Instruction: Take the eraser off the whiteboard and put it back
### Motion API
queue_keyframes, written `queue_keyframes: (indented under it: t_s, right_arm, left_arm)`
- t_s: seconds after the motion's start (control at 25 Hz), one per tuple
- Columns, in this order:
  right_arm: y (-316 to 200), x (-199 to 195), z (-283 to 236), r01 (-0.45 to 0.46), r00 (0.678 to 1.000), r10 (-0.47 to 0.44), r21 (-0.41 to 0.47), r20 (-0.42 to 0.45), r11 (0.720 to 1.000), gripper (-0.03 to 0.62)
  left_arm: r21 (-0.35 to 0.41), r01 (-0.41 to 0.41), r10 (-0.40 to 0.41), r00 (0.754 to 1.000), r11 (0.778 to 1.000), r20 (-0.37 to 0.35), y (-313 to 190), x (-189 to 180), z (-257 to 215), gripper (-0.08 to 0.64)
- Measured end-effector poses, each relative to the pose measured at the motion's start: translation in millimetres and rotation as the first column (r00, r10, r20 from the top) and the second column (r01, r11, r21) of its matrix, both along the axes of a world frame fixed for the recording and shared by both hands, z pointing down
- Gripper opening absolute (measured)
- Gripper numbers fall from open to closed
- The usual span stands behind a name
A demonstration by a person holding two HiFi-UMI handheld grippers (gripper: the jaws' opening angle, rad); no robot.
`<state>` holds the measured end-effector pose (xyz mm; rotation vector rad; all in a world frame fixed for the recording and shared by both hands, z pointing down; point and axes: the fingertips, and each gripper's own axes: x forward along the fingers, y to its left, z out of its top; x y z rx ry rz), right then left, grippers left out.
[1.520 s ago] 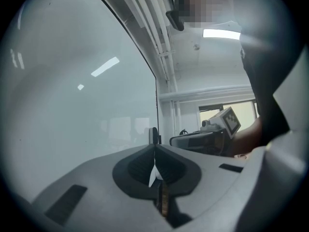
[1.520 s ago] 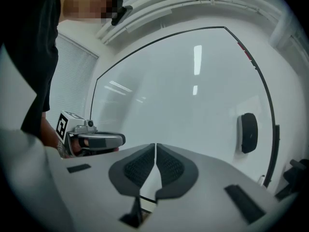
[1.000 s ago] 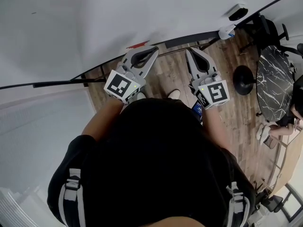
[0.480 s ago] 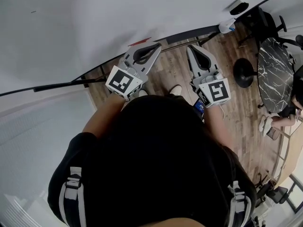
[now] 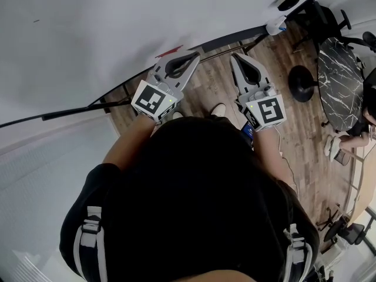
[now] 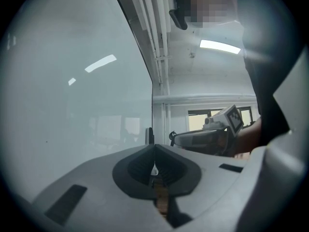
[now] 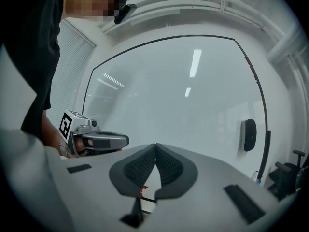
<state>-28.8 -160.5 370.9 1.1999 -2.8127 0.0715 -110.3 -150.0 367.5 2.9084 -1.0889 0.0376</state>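
The dark oval eraser (image 5: 288, 0) clings to the whiteboard (image 5: 117, 28) at the top right of the head view. In the right gripper view the eraser (image 7: 248, 135) hangs on the board (image 7: 183, 105) to the right, well beyond the jaws. Side by side in front of the board's lower edge, both grippers point at it. My left gripper (image 5: 195, 55) (image 6: 154, 147) is shut, tips together, nothing in it. My right gripper (image 5: 234, 58) (image 7: 155, 145) is shut too and holds nothing. The eraser lies up and to the right of the right gripper, apart from it.
A black tray rail (image 5: 235, 38) runs under the board, with a small white and blue object (image 5: 277, 25) at its right end. A red mark (image 5: 169, 53) sits near the board's bottom edge. On the wooden floor at right stand a dark marble table (image 5: 338, 87) and chairs; a person sits there.
Both grippers keep their places and stay shut. Only the head view has drifted a little, so the eraser sits higher in the picture.
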Motion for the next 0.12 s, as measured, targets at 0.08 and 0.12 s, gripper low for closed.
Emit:
queue_keyframes:
  t_s: [0.08, 0.12]
  right_arm:
    - [0.3, 2.5, 0.0, -0.007, 1.0, 0.007, -0.002, 0.001, 1.0, 0.003]
    - [0.5, 3.8, 0.1, -0.01, 1.0, 0.01, -0.004, 0.0, 1.0, 0.003]
  left_arm:
    - [0.002, -0.004, 0.004, 1.0, 1.0, 0.002, 0.7, 2.0, 0.2, 0.005]
    - [0.003, -0.006, 0.006, 1.0, 1.0, 0.005, 1.1, 3.1, 0.3, 0.005]
